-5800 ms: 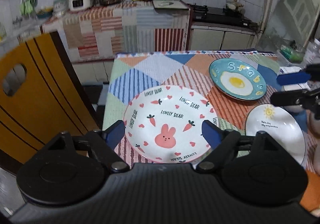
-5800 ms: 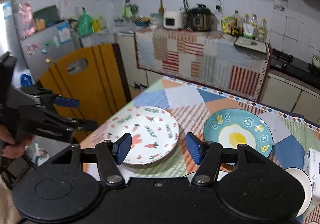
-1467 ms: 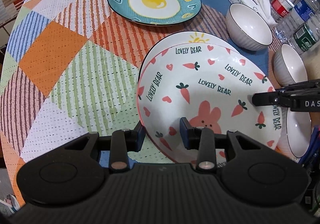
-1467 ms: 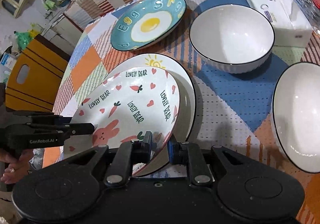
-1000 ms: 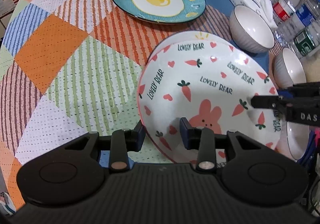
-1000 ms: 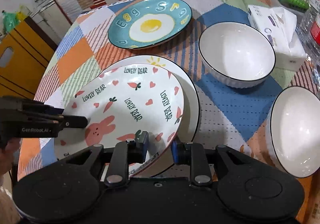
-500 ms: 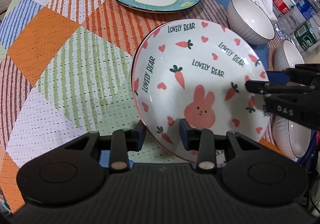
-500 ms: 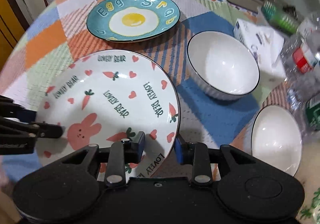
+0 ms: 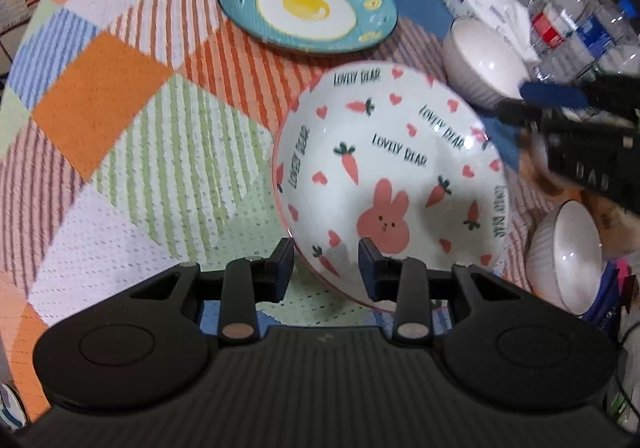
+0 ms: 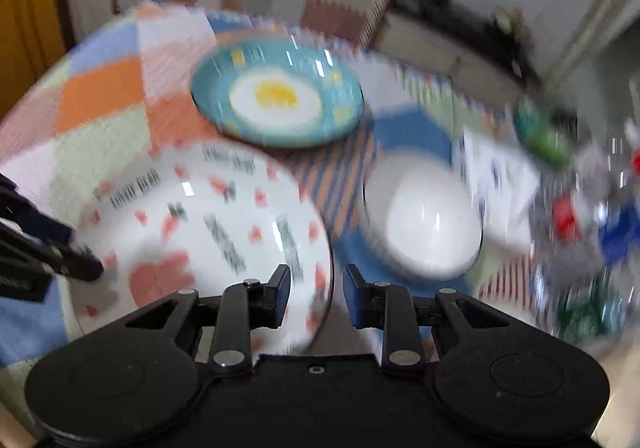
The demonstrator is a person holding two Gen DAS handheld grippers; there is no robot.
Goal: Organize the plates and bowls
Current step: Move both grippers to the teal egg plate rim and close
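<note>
Since half a second earlier, right gripper [image 10: 316, 294] has drawn back and turned, jaws just closing yet narrowly apart, straddling the plate rim without pressing it. Patchwork tablecloth [image 9: 120, 120] carries the egg plate [image 9: 308, 8] and white bowls [image 9: 480, 60]; the rabbit plate [image 9: 392, 176] lies nearer. Left gripper [image 9: 326, 272] pinches its near rim.

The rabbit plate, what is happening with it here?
A person holds a gripper in each hand. The left gripper clamps the near rim of the rabbit plate. The right gripper is at its other edge; its jaws have just been closing a little but press on nothing. The egg plate and a white bowl lie untouched.
</note>
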